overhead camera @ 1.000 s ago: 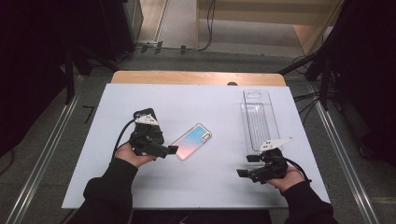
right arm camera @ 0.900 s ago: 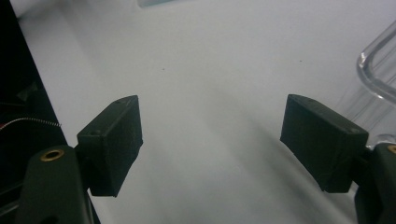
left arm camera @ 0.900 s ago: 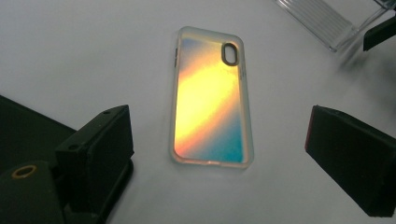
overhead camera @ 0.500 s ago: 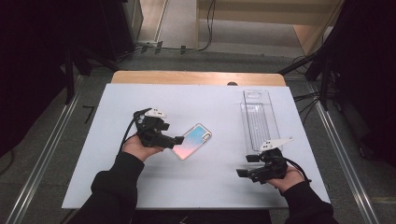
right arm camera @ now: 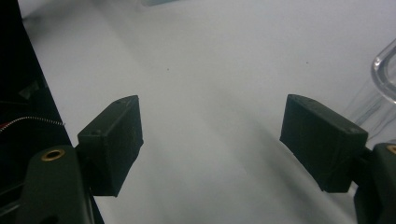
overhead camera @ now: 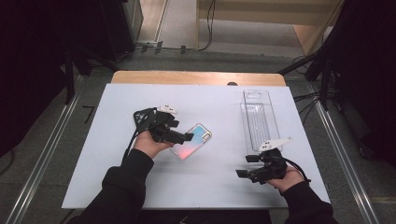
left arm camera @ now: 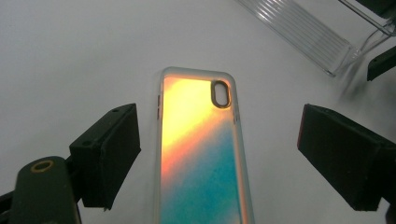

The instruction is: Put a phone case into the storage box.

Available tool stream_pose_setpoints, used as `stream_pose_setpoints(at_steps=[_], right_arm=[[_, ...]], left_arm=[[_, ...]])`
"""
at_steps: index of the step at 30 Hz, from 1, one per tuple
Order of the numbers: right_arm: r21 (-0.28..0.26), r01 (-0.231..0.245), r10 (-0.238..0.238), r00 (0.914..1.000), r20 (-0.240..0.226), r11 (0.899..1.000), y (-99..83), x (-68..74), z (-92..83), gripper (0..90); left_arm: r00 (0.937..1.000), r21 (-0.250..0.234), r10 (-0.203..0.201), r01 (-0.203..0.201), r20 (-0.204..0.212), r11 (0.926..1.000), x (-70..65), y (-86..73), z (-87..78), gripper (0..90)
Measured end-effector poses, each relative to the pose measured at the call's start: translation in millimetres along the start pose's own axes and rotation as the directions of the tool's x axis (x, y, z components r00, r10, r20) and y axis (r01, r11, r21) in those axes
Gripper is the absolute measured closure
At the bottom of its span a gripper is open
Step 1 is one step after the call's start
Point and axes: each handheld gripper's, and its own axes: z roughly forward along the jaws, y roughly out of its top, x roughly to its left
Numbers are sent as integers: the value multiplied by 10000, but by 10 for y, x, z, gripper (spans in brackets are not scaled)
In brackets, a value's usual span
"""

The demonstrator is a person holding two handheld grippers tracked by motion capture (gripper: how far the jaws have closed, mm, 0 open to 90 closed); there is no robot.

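Left gripper [overhead camera: 187, 136] slid in over the phone case [overhead camera: 192, 141], mid-tabletop; fingers [left arm camera: 108, 151] narrowed a touch, spread either side, not yet pinching. Grasp looks imminent. Right gripper [overhead camera: 243, 167] idle near front-right corner, fingers spread.

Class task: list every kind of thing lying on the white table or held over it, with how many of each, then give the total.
Phone case, orange-to-blue: 1
Clear plastic tray: 1
Hand-held grippers, left gripper and right gripper: 2
Total: 4

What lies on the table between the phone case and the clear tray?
Nothing: in the high view, the white table is bare between the phone case and the clear tray.
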Motion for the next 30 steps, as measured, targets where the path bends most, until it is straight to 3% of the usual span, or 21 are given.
stream_pose_setpoints(at_steps=[5,8,10,11,14,16,21,30], right_arm=[[6,32,-32,10000,25,10000,-1,8,2,191],[44,64,-64,10000,12,10000,0,9,3,191],[54,94,-94,10000,-2,9999,0,13,4,191],[66,97,-97,10000,-2,9999,-1,15,4,191],[78,96,-97,10000,9,9999,-1,12,5,191],[79,97,-97,10000,16,9999,0,10,4,191],[68,109,-109,9999,-10,9999,0,11,1,191],[115,132,-132,9999,-21,9998,1,13,7,191]], left_arm=[[10000,142,-7,7,0,9999,-21,55,100,133],[9997,113,76,-79,241,9999,-36,68,147,130],[9999,131,89,-90,113,9999,-42,69,179,83],[10000,99,-31,30,39,9999,-37,68,190,5],[9992,-21,-341,342,186,9994,-18,67,206,0],[9992,58,-137,134,377,9999,-32,57,226,0],[9988,484,451,-461,205,9978,-58,14,292,0],[9982,698,599,-600,37,9958,-47,-37,385,0]])
